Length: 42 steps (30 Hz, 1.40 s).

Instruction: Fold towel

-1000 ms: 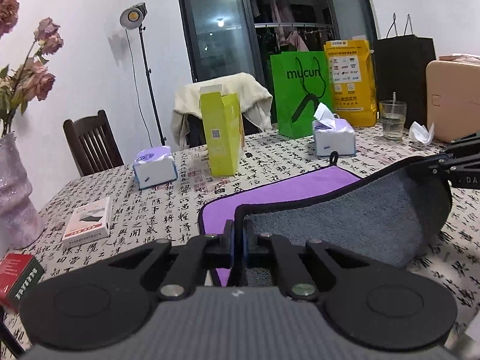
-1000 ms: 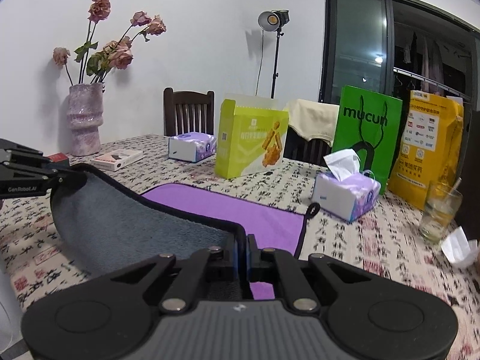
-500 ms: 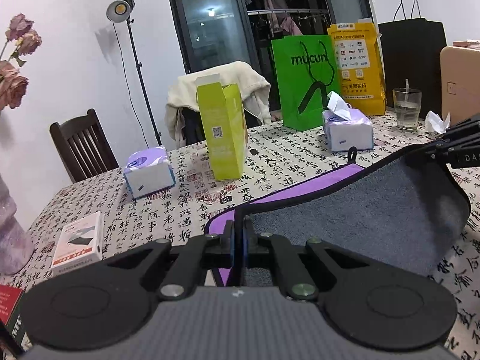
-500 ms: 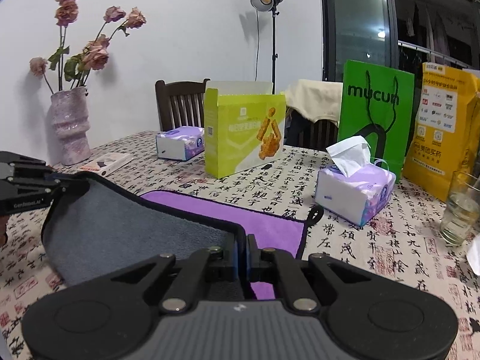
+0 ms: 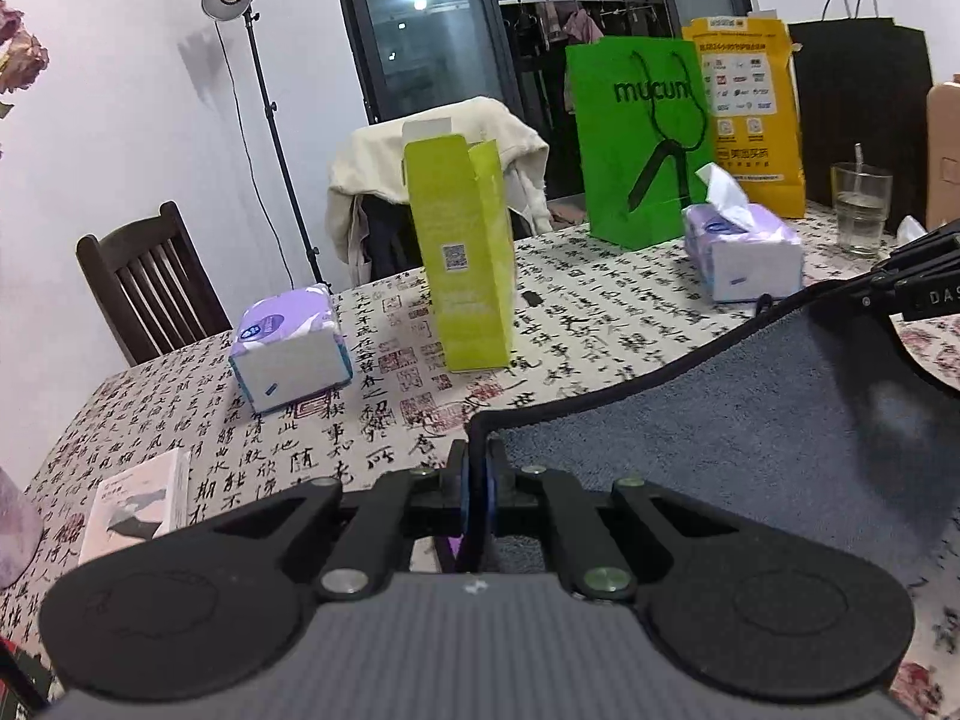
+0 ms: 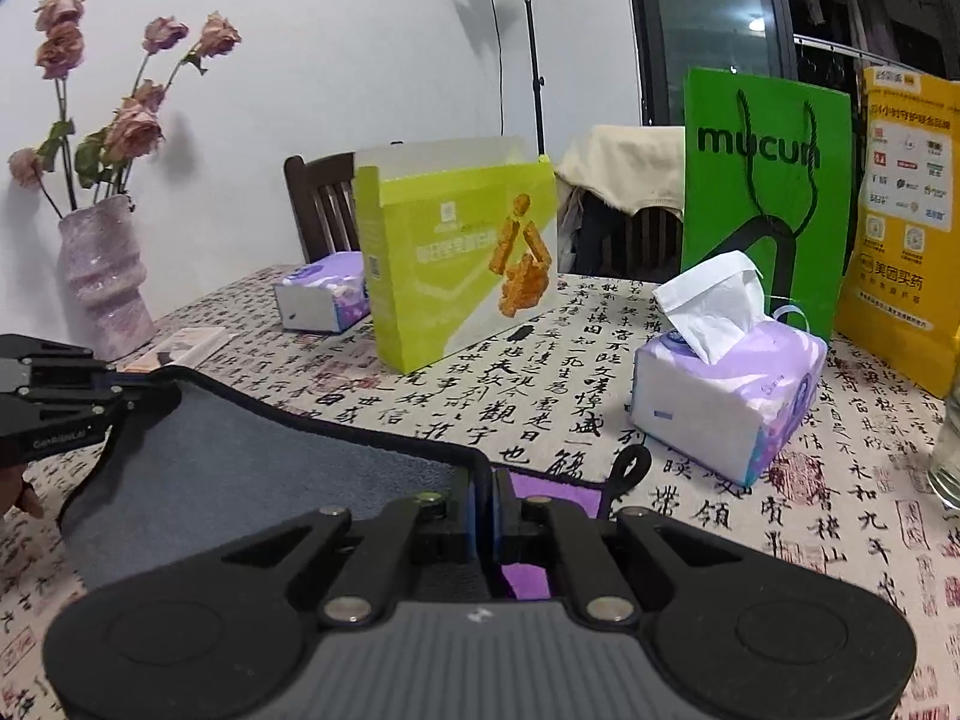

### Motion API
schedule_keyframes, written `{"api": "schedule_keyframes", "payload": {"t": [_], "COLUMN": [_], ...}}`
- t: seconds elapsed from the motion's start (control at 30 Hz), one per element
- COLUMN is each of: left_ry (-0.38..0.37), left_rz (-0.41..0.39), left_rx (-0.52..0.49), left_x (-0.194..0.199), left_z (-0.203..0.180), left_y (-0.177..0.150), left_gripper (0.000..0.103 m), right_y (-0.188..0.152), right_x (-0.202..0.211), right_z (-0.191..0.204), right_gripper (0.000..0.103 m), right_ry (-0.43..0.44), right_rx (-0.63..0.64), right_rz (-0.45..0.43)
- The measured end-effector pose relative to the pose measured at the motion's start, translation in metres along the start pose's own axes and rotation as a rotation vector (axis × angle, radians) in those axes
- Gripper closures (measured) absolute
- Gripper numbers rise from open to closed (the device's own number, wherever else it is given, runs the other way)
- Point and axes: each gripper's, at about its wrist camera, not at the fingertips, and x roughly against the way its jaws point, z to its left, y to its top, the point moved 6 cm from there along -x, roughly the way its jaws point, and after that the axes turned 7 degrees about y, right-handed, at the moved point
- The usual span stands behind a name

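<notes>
Busy dining table [image 5: 600, 324] with a calligraphy-print cloth, and it's crowded: a lime green box [image 5: 468, 258], two tissue packs [image 6: 726, 384], a green mucun bag [image 6: 762, 192] and a glass of water [image 5: 859, 207] all sit just past the far edge of the fold. That's my main worry: carrying the lifted edge further forward could sweep it into the open tissue pack or the tall box, which looks easy to tip. The other risk is the fold landing crooked if one corner travels ahead of the other, since the towel [image 5: 720, 420] sags in a curve between the two grips. As for the tools, the left gripper [image 5: 477, 480] is clamped tight on one towel corner, jaws fully together with the black hem pinched between them. The right gripper [image 6: 486, 498] is the same, squeezed closed on the other corner. The towel's grey side faces up over the purple side, still partly on the table, with its hanging loop [image 6: 627, 468] lying near the tissue pack.
</notes>
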Motion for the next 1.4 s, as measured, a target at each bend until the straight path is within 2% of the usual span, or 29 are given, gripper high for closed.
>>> {"api": "schedule_keyframes", "payload": {"t": [0.33, 0.53, 0.67, 0.9, 0.93, 1.0, 1.07, 1.4], "left_ry": [-0.029, -0.067, -0.055, -0.056, -0.055, -0.048, -0.049, -0.023], "left_rz": [0.088, 0.117, 0.140, 0.138, 0.139, 0.141, 0.140, 0.081], "left_rx": [0.052, 0.079, 0.109, 0.128, 0.129, 0.136, 0.131, 0.114], "left_x": [-0.055, -0.077, -0.089, -0.092, -0.091, -0.090, -0.086, -0.030], "left_z": [0.017, 0.022, 0.027, 0.030, 0.031, 0.032, 0.031, 0.040], "left_y": [-0.004, -0.007, -0.016, -0.019, -0.019, -0.019, -0.017, 0.003], "left_gripper": [0.096, 0.092, 0.073, 0.062, 0.061, 0.058, 0.057, 0.050], "right_y": [0.006, 0.001, -0.009, -0.011, -0.010, -0.009, -0.006, 0.017], "right_x": [-0.043, -0.069, -0.077, -0.077, -0.077, -0.076, -0.073, -0.030], "right_z": [-0.021, -0.039, -0.049, -0.055, -0.055, -0.055, -0.052, -0.038], "right_gripper": [0.098, 0.098, 0.087, 0.085, 0.083, 0.070, 0.049, 0.047], "right_ry": [0.011, -0.012, -0.042, -0.022, -0.019, -0.010, -0.013, -0.056], "right_rx": [-0.045, -0.110, -0.150, -0.195, -0.195, -0.199, -0.193, -0.169], "right_rz": [0.040, 0.081, 0.091, 0.066, 0.066, 0.065, 0.058, 0.029]}}
